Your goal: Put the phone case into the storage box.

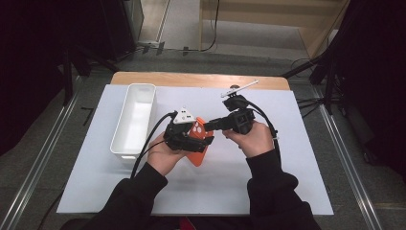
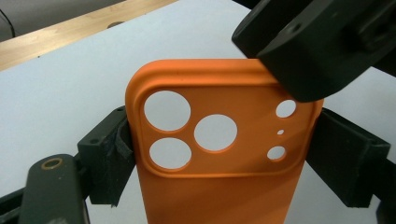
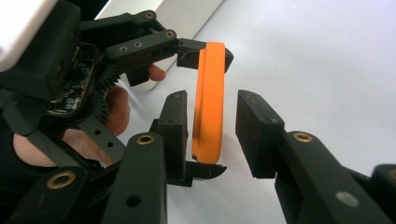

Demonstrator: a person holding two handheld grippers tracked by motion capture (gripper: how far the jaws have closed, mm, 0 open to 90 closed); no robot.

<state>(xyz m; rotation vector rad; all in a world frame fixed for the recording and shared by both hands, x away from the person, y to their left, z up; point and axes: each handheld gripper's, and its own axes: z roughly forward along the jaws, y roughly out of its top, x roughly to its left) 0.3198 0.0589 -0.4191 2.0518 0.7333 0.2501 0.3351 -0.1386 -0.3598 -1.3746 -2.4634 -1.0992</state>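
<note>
My left gripper [image 2: 219,154] is closed across the width of the orange phone case [image 2: 219,186], one jaw on each long side edge just below the camera cut-out, holding it upright above the worktop [image 1: 268,182]. My right gripper [image 3: 212,126] comes in over the case's top edge with its jaws spread to either side of the thin rim; one jaw looks to be touching or nearly so, the other stands clear, so I judge it open and not yet gripping. The case reads to me as light, soft silicone or similar: bendy, a bit grippy, not fragile, likely to bow if squeezed across its hollow middle. The stiffer corners and the thick frame round the lens holes seem the better places to pinch. Counting: one case, with three large round holes and three small ones; one white bin [image 1: 135,117] to the left on the worktop, empty as far as I can see; two grippers.
</note>
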